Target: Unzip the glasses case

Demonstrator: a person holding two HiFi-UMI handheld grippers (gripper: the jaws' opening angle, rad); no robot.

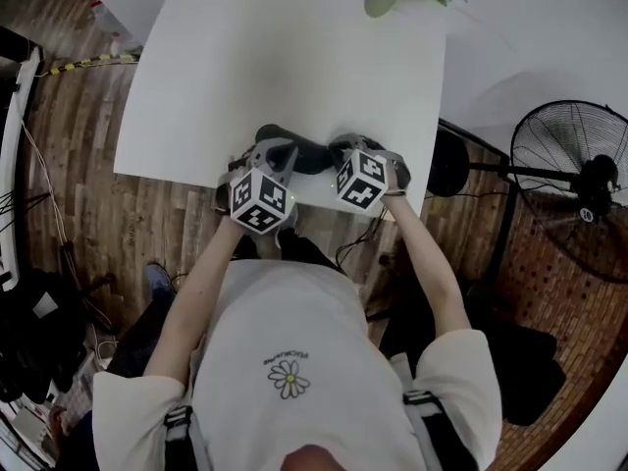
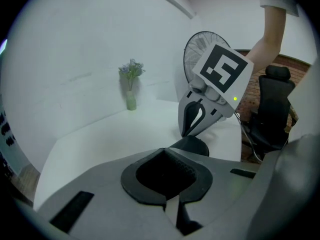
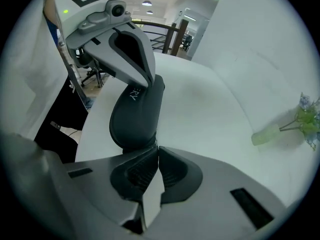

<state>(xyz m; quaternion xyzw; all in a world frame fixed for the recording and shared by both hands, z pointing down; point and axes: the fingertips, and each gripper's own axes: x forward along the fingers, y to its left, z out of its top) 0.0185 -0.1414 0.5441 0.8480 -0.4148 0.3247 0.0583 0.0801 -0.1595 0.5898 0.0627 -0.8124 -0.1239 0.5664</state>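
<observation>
1. The left claw (image 2: 167, 171) pinches one end of the case (image 3: 135, 116). The case lies from there straight across to the right claw (image 3: 156, 154).
2. The right claw is pressed tight together, right at the other end of the case. The zip tab is too small to see.
3. If the tab is not caught, the right claw may pull away with nothing.
4. If the left claw slips, the case may drag along or drop off the table (image 1: 294, 67) edge just behind both claws.

White table (image 1: 285, 77) on wood-plank floor (image 1: 128, 224), black standing fan (image 1: 574, 184) to its right.
</observation>
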